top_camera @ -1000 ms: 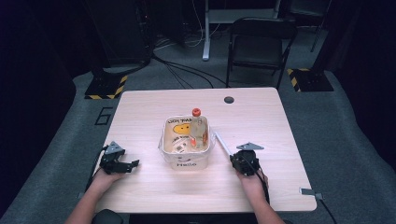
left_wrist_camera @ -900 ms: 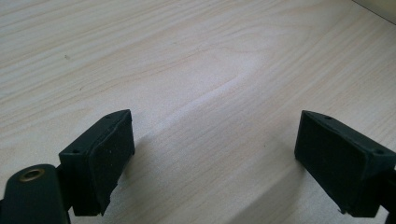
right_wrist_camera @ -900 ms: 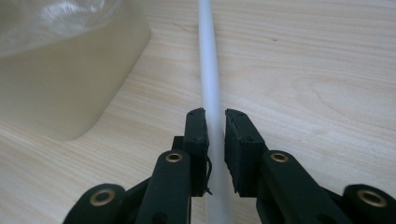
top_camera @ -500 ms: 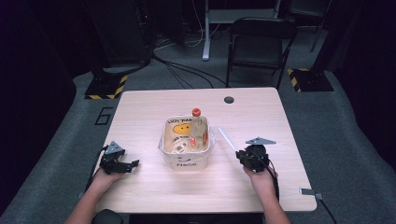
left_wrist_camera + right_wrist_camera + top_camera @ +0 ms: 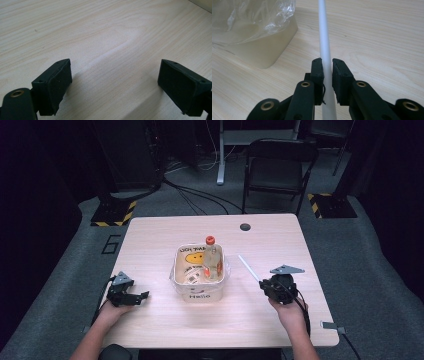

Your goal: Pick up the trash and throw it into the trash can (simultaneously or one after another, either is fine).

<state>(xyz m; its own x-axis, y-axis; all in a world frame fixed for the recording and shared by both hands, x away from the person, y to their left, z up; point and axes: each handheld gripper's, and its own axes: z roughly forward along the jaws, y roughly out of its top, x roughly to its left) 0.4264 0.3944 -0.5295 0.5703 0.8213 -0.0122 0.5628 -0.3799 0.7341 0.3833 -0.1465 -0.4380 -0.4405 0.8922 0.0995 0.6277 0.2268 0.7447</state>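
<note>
Right gripper [image 5: 264, 282] raised, jaws clamping white stick [image 5: 324, 47] | left gripper [image 5: 137, 296] unmoved, jaws wide, empty

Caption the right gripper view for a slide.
Right claw shut on a white stick, beside a plastic-lined tub on the wooden table.

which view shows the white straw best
The right gripper view: the white straw runs up the frame, clamped between the jaws of the right gripper, beside the bin. The high view shows it small, as a thin white line slanting from that gripper toward the bin. The left gripper view looks at the table.
</note>
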